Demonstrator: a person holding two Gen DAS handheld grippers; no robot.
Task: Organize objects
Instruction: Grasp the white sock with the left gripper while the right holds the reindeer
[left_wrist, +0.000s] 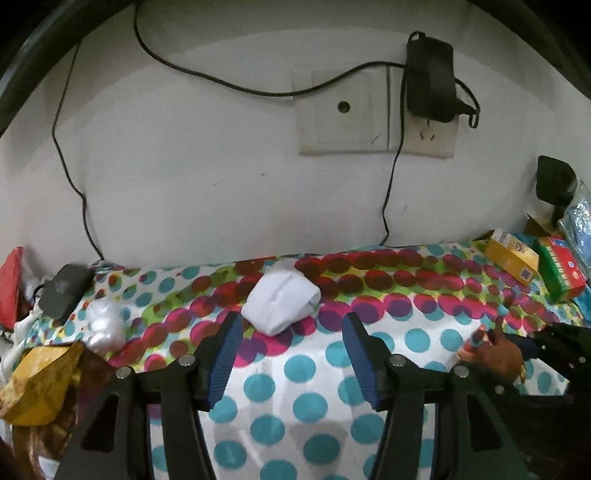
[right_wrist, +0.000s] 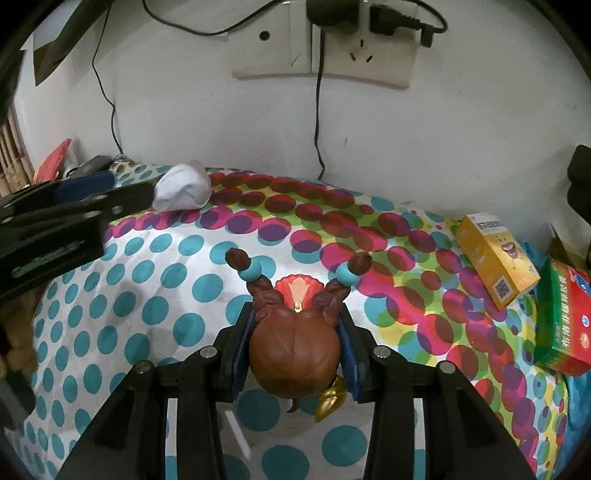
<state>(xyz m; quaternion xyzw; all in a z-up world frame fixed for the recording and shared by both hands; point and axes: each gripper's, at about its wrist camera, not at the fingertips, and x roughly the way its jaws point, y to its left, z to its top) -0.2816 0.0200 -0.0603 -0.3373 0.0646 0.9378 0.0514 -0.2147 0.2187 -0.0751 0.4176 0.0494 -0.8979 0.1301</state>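
Your right gripper (right_wrist: 295, 347) is clamping the brown figurine (right_wrist: 295, 354) by its hard, smooth head above the dotted cloth (right_wrist: 147, 295); your empty left gripper (left_wrist: 291, 350) is facing the soft white sock bundle (left_wrist: 280, 301), so be pinching its middle

both wrist views face the wall (sharing the white bundle (left_wrist: 280, 302)).

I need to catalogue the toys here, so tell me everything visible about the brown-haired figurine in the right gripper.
The figurine looks like glossy moulded plastic. Seen from behind, it has a round brown head with a centre seam, two braids ending in teal beads and dark tips, a red fan-shaped ornament, and a gold piece below. The right gripper clamps its head from both sides with blue pads, holding it over the polka-dot cloth. Its face and body are hidden.
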